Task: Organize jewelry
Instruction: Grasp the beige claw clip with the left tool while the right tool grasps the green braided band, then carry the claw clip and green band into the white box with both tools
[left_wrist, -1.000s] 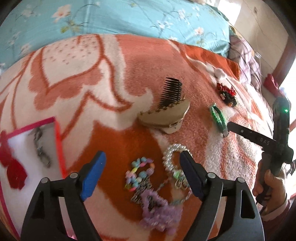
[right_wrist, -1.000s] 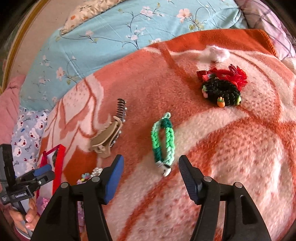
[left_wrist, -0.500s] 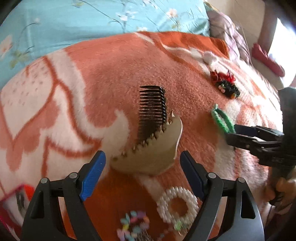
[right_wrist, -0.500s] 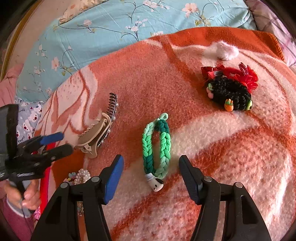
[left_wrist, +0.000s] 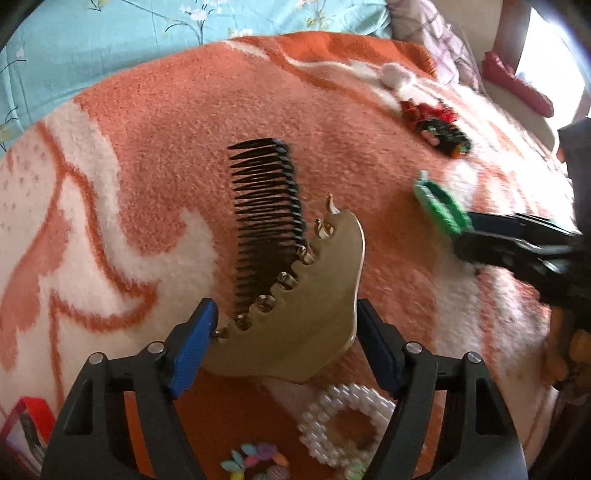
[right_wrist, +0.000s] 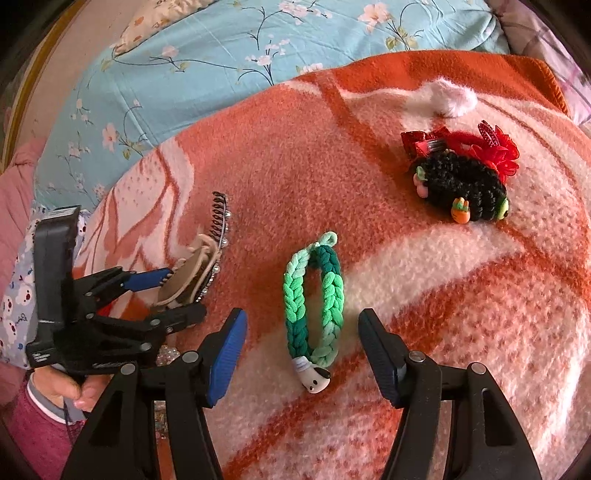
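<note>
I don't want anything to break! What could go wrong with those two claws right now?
The open left claw straddles the beige plastic hair claw clip; closing could drag the black toothed comb touching it. The open right claw around the green braided hair tie might pinch fuzzy blanket instead.

Under everything I see an orange-and-cream fleece blanket (right_wrist: 258, 155) with a big leafy pattern — it fills most of both views. Behind it lies a light-blue floral bedsheet (right_wrist: 229, 48), running along the top of the frame. A pale checked pillow (left_wrist: 439, 40) sits at the far right corner in the left view, near a red cloth (left_wrist: 517, 86). At the far left of the right view there is a white fabric with small bear prints (right_wrist: 16, 295) — beside something pink (right_wrist: 14, 192).
</note>
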